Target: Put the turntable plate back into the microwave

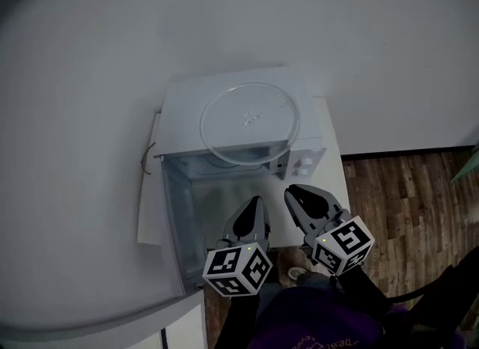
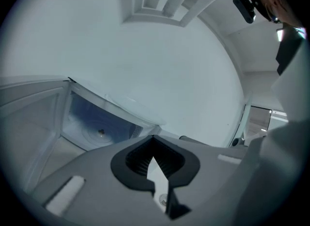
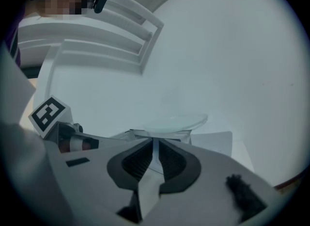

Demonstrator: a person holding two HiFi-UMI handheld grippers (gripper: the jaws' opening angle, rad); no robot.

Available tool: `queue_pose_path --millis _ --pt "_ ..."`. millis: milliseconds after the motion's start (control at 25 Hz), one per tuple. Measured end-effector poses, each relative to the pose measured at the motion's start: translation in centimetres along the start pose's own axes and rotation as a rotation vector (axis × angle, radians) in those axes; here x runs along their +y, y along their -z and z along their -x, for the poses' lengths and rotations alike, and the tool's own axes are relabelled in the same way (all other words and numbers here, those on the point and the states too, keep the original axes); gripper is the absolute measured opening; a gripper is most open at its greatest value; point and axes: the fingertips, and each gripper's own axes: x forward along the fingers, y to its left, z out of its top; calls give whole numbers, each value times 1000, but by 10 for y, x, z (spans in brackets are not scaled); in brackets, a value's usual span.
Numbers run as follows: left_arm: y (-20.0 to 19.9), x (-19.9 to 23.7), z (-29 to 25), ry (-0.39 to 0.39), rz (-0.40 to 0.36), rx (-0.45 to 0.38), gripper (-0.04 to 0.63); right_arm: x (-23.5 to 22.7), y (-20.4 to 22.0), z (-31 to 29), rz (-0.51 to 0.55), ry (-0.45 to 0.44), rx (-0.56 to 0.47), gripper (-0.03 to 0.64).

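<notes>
Glass turntable plate (image 1: 249, 123) flat on the roof of the white microwave (image 1: 305, 159), rim slightly past the front edge, not inside. Microwave on a small white bench (image 1: 334, 134) against a white wall. Door (image 1: 174, 224) swung wide to the left, cavity (image 1: 224, 190) exposed and bare. Wooden floor (image 1: 404, 190) at right. Left tongs (image 1: 257, 204) in front of the open cavity, pinched fully together, nothing between them; same in the left gripper view (image 2: 153, 140), with the cavity beyond. Right tongs (image 1: 293, 192) just beside the left, below the control panel, apart by a thin slit only, nothing held; plate edge-on in the right gripper view (image 3: 177, 121) above the tips (image 3: 155, 142). Both tongs clear of the plate.
</notes>
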Motion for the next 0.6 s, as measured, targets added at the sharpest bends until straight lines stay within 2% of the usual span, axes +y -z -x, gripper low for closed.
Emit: queue_pose_path --millis 120,200,280,320,400,480,600 --pt "-3 11 -14 30 -1 44 5 -1 2 -7 -15 45 8 31" --pt "-5 15 -24 75 37 60 5 -3 3 -12 -37 66 16 33" --pt "-7 14 -34 162 100 88 16 -6 4 -17 -60 89 30 59" --pt "-7 13 -39 210 138 107 94 -8 4 -20 -70 101 35 73" --pt "-8 15 -47 278 221 129 131 -12 3 -25 -97 112 32 87" --pt "-13 20 -51 303 290 112 136 -16 2 -30 -147 108 26 102" --pt "-25 25 -53 325 352 66 170 -23 3 -37 -241 100 27 117"
